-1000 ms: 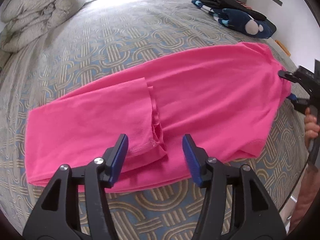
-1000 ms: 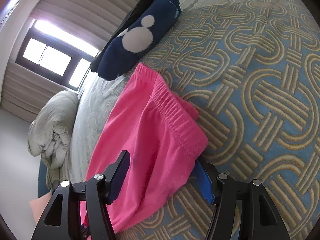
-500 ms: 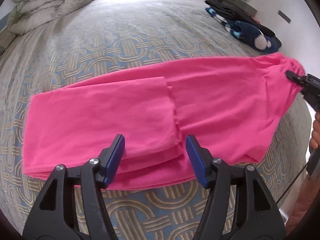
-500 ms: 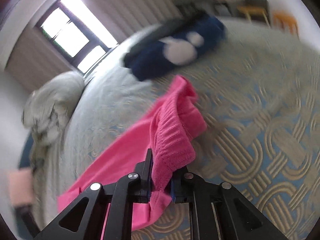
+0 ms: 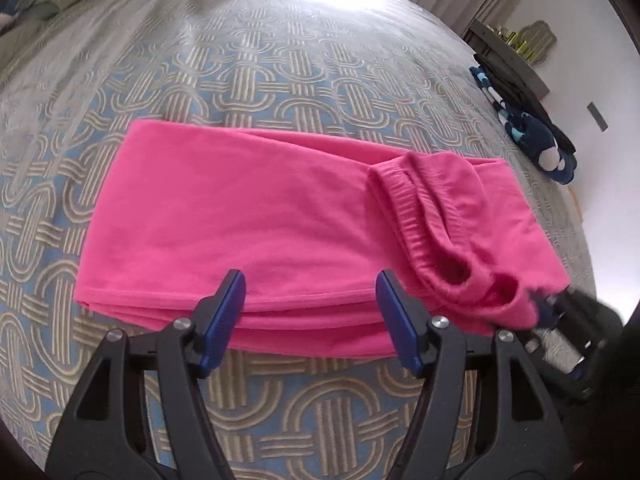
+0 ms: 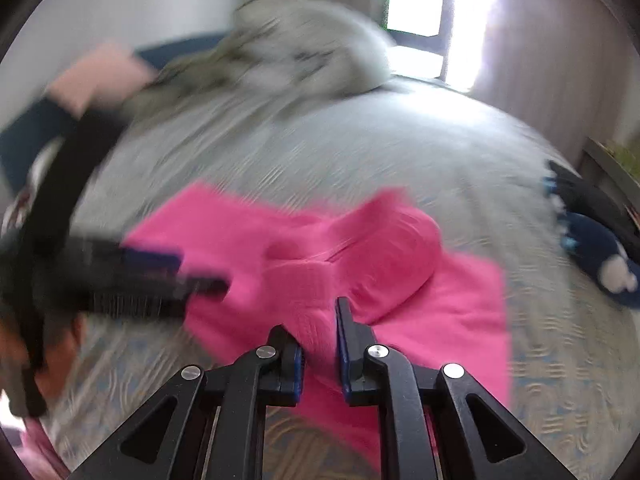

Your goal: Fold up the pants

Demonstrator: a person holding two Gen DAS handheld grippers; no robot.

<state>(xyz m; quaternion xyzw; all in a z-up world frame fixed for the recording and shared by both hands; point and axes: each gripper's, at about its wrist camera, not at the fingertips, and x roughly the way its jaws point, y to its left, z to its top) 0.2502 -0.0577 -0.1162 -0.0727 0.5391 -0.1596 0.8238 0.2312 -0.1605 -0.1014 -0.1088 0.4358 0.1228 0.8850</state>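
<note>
- Two grippers worked the pink pants point(image 5: 248, 216) on the patterned bed point(image 5: 280, 72).
- Left gripper point(image 5: 310, 312) hung wide and empty over the near folded edge, jaws just widening, seemingly ready to steady it.
- Right gripper point(image 6: 318, 344) pinched the waistband point(image 6: 316, 280), evidently carrying it over for the fold.

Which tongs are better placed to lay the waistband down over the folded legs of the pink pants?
Right. The right tongs already pinch the waistband of the pink pants; the left tongs hover open, holding nothing.

Left tool point(image 5: 310, 316) black with blue pads and silver screws, right tool point(image 6: 319, 350) alike
</note>
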